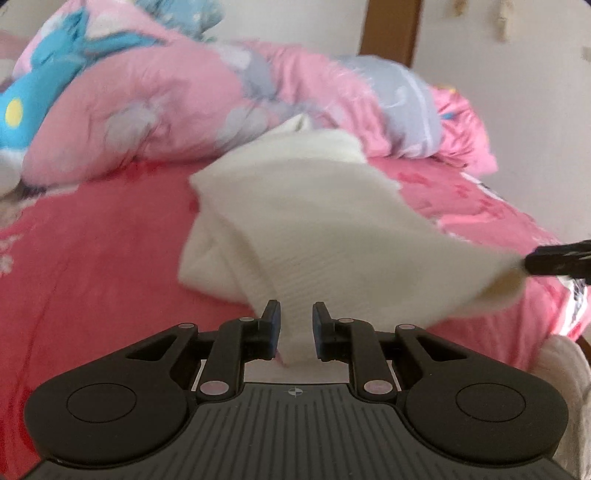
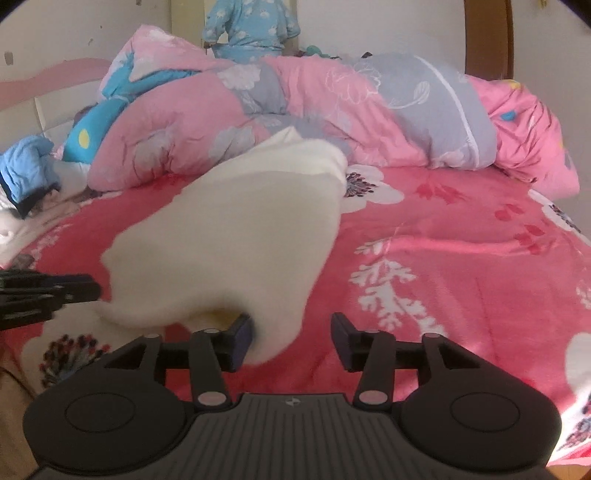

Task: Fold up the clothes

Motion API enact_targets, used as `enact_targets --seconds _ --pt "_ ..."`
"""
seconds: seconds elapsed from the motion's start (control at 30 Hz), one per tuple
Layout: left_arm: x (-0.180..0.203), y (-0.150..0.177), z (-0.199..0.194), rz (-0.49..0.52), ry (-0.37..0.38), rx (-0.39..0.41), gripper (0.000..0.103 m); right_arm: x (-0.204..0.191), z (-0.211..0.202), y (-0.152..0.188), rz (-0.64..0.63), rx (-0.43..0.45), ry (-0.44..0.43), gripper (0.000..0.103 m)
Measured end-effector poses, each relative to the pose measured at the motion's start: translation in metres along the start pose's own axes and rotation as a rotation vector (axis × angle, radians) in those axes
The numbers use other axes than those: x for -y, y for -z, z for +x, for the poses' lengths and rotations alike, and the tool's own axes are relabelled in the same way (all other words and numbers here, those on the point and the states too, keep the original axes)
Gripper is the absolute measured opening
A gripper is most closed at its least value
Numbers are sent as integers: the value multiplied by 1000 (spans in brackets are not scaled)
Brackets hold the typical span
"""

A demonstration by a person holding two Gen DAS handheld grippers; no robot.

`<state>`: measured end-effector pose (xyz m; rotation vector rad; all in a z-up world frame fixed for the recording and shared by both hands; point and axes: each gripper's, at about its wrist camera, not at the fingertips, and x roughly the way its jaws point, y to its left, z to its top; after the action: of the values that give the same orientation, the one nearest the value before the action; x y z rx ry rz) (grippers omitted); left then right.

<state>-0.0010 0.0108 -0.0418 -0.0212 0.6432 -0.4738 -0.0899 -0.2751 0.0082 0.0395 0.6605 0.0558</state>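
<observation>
A cream knit garment (image 1: 314, 221) is lifted off the red floral bed sheet (image 1: 92, 258), and its far part still rests on the bed. My left gripper (image 1: 296, 325) is shut on one near corner, with the knit filling the gap between its pads. My right gripper (image 1: 557, 258) shows at the right edge of the left wrist view, at the garment's other corner. In the right wrist view the right gripper (image 2: 291, 336) stands open. The cream garment (image 2: 240, 229) droops against its left finger (image 2: 242, 334) only, and the right finger is bare. The left gripper (image 2: 48, 291) reaches in from the left.
A bunched pink and grey quilt (image 2: 332, 110) lies across the back of the bed. A blue plush toy (image 1: 29, 107) sits at the far left, with a blue cloth (image 2: 26, 166) beside it. A light blue patterned garment (image 2: 251, 29) is by the wall. Red floral sheet (image 2: 443, 258) spreads to the right.
</observation>
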Motion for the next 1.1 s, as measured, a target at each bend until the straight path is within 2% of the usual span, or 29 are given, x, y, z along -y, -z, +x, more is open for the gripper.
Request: enact_targets --seconds 0.1,0.17,0.27,0.33,0.47,0.63,0.77,0.93,1.1 --pt "-9 -3 9 -61 22 -29 28 -3 -10 -17 9 40 -47 54" --pt "-13 -4 14 -100 38 -43 37 -9 -8 -34 16 67 -112 60" --pt "-19 -3 19 -139 58 -56 55 -28 13 -63 -6 64 -207 64" --pt "-22 -3 24 -155 73 -65 68 -46 37 -80 -44 34 -253 70" --pt "-28 -3 33 -183 108 -84 69 -89 94 -109 -145 -38 -292 71" --pt "-31 3 33 -173 149 -66 67 -133 160 -130 -228 -137 -278 72" --pt "-32 8 27 -166 166 -43 61 -162 194 -130 -282 -197 -248 72" --pt "-33 12 22 -167 219 -24 47 -182 226 -124 -348 -236 -186 72" --pt "-35 12 18 -187 274 -2 44 -190 241 -115 -399 -266 -138 73"
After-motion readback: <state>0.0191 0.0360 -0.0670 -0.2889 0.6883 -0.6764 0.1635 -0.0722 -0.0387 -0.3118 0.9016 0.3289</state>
